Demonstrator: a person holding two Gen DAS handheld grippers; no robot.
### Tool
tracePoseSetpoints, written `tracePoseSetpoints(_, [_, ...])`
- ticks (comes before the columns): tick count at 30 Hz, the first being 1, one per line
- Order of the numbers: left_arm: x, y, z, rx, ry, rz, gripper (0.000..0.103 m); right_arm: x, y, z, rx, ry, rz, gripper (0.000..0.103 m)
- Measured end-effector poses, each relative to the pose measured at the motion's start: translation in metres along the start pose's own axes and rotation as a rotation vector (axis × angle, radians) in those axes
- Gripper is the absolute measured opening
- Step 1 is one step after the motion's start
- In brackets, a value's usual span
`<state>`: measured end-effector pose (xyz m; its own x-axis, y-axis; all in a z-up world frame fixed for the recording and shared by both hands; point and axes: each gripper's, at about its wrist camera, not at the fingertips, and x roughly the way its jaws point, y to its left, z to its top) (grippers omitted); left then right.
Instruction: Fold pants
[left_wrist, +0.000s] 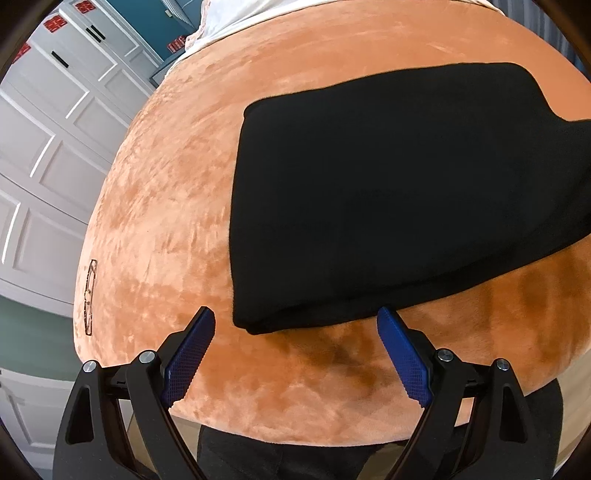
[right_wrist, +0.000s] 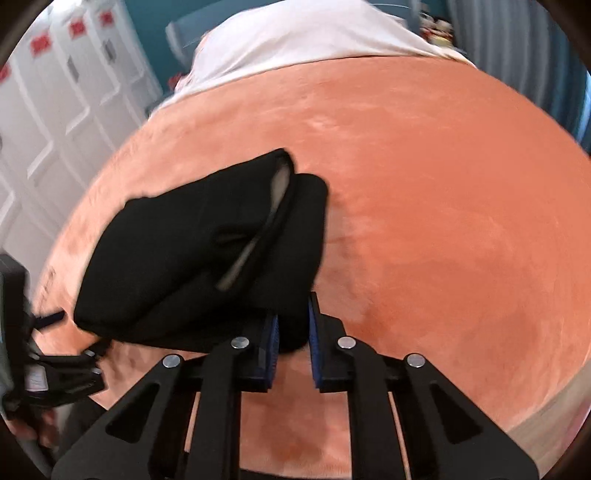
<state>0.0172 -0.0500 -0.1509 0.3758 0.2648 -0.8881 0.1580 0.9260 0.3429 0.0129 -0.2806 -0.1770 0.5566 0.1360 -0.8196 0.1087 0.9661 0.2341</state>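
Black pants lie folded on an orange plush blanket. My left gripper is open, its blue pads either side of the fold's near corner, holding nothing. In the right wrist view the pants are a thick folded bundle with the waistband opening showing. My right gripper is nearly closed, its pads pinching the bundle's near edge. The left gripper shows at the lower left of that view.
The orange blanket covers a bed with white bedding at the far end. White panelled wardrobe doors stand to the left. The bed's near edge runs just under both grippers.
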Motion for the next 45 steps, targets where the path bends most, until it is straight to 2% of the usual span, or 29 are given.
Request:
tracePoseSetpoints(1, [0.002, 0.0, 0.0, -0.001, 0.004, -0.003, 0.087, 0.022, -0.005, -0.012, -0.019, 0.061, -0.041, 0.012])
tracePoseSetpoints(2, [0.005, -0.001, 0.0, -0.003, 0.011, -0.008, 0.087, 0.032, -0.005, -0.02, -0.034, 0.078, -0.048, 0.012])
tracePoseSetpoints(5, [0.008, -0.001, -0.002, 0.0, 0.017, -0.007, 0.087, 0.011, 0.004, -0.017, -0.056, 0.025, -0.063, 0.014])
tracePoseSetpoints(9, [0.005, 0.002, -0.003, -0.012, 0.008, -0.014, 0.087, -0.032, 0.009, -0.007, 0.031, -0.07, -0.039, 0.015])
tracePoseSetpoints(12, [0.002, 0.008, -0.003, -0.029, 0.003, -0.027, 0.087, -0.05, 0.017, 0.005, 0.033, -0.108, 0.029, 0.015])
tracePoseSetpoints(15, [-0.002, 0.014, -0.004, -0.047, -0.006, -0.039, 0.087, -0.049, 0.036, 0.022, 0.019, -0.11, 0.106, 0.015])
tracePoseSetpoints(19, [0.0, 0.018, -0.002, -0.048, -0.006, -0.033, 0.087, -0.023, 0.059, 0.033, -0.013, -0.063, 0.128, 0.015])
tracePoseSetpoints(22, [0.006, 0.023, 0.0, -0.056, 0.003, -0.033, 0.087, 0.006, 0.052, 0.019, -0.024, 0.003, 0.051, 0.013])
tracePoseSetpoints(24, [0.011, 0.027, -0.002, -0.062, 0.01, -0.039, 0.087, 0.025, 0.041, 0.008, -0.009, 0.031, 0.046, 0.009])
tracePoseSetpoints(27, [0.012, 0.033, -0.009, -0.057, 0.01, -0.056, 0.088, 0.013, 0.041, 0.011, 0.012, 0.027, 0.057, 0.01])
tracePoseSetpoints(29, [0.008, 0.04, -0.016, -0.045, -0.003, -0.055, 0.087, -0.006, 0.058, 0.02, 0.002, -0.008, 0.081, 0.015])
tracePoseSetpoints(31, [0.005, 0.048, -0.025, -0.047, -0.008, -0.058, 0.087, -0.016, 0.084, 0.025, -0.039, -0.008, 0.163, 0.015])
tracePoseSetpoints(35, [0.001, 0.063, -0.04, -0.057, 0.004, -0.049, 0.087, 0.005, 0.151, 0.034, -0.152, 0.051, 0.294, 0.015])
tracePoseSetpoints(39, [-0.003, 0.076, -0.048, -0.073, 0.0, -0.036, 0.087, 0.05, 0.21, 0.025, -0.24, 0.147, 0.315, 0.015])
tracePoseSetpoints(40, [-0.001, 0.08, -0.049, -0.078, 0.003, -0.036, 0.087, 0.07, 0.225, 0.016, -0.273, 0.191, 0.279, 0.015])
tracePoseSetpoints(41, [0.0, 0.083, -0.05, -0.082, 0.007, -0.035, 0.087, 0.079, 0.232, 0.008, -0.298, 0.198, 0.247, 0.015])
tracePoseSetpoints(43, [0.003, 0.087, -0.051, -0.092, 0.017, -0.039, 0.087, 0.082, 0.241, 0.005, -0.318, 0.191, 0.223, 0.015])
tracePoseSetpoints(45, [0.004, 0.093, -0.051, -0.112, 0.02, -0.049, 0.087, 0.071, 0.236, 0.013, -0.284, 0.201, 0.267, 0.015])
